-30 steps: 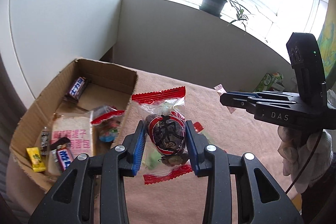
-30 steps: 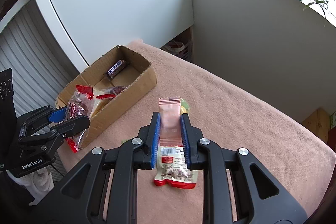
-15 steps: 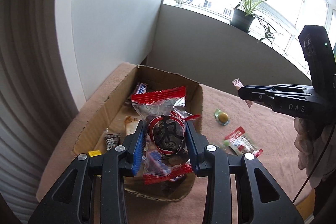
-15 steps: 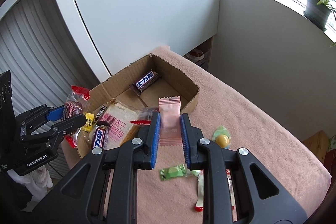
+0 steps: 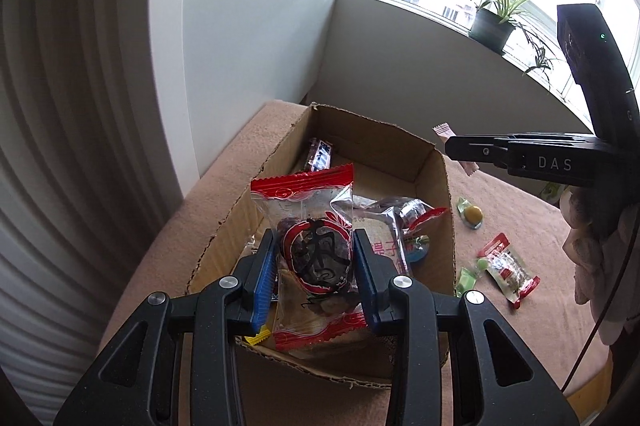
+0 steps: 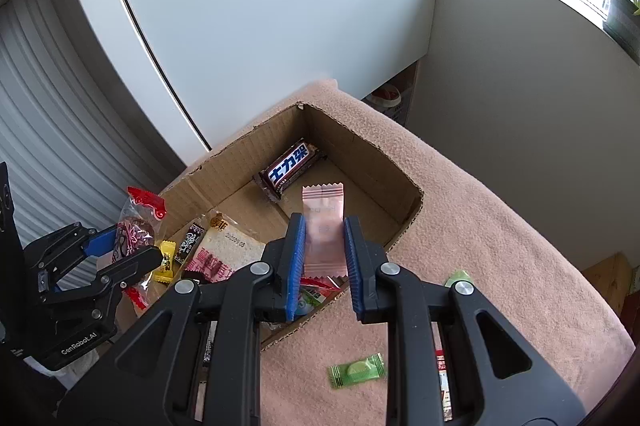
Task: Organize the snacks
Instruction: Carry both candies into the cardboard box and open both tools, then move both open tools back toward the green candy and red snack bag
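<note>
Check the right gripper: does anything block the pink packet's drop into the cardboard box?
Nothing visible does. The right gripper holds the pink packet over the open cardboard box, above bare floor beside the chocolate bar.

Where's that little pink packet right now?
The pink packet is pinched in the right tool, held above the cardboard box, just short of the dark chocolate bar inside.

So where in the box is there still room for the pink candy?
The cardboard box has bare floor at its far end, between the chocolate bar and the far right wall. The near end is crowded with the bread packet and small candies.
</note>
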### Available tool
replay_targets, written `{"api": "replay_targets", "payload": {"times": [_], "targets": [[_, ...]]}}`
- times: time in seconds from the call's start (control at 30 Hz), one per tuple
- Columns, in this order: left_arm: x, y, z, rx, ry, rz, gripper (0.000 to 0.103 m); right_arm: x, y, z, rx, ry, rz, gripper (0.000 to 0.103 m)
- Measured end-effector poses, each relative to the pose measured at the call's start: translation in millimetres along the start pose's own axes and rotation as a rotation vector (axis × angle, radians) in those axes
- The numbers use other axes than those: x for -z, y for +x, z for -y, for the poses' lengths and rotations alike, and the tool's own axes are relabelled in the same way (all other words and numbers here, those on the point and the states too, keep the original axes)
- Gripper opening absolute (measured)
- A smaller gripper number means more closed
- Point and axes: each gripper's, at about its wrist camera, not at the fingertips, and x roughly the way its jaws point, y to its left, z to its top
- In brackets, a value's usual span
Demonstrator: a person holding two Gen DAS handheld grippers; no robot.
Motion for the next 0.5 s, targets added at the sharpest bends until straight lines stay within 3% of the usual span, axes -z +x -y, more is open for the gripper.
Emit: {"api": "replay_targets", "payload": {"times": [0.03,0.07,0.1,0.17,0.2,0.27,0.33,0.4,0.5], "targets": [[0,0,-1,0.001,-0.002,0.0,0.035,0,0,0,0.013,-0.003,0.003,0.022],[-1,0,-1,0.002,-0.006,0.001,0.035,0,-1,-1,0.023,-0.003,0.007,0.031],[-1,0,-1,0.002,-0.008,0.005,0.035,0,-2,-1,0.025,-0.002,0.017,0.05],[-3,-1,-1,-0.004,-0.01,0.009,0.036,0,-9,0,0.027,0.002,0.046,0.075],[-4,-2,-2,-0.008,-0.018,0.012,0.036,1,-13,1,0.024,0.005,0.058,0.077],[-5,-2,-2,-0.008,-0.027,0.011,0.052,3,-20,2,0.019,0.013,0.064,0.077],[-5,-5,-1,-0.015,-0.028,0.026,0.058,7,-26,4,0.022,0.024,0.07,0.078],[-6,-7,0,-0.011,-0.025,0.029,0.058,15,-33,8,0.02,0.04,0.086,0.087],[-7,-10,5,-0.002,-0.017,0.038,0.058,28,-44,18,0.019,0.07,0.101,0.09]]}}
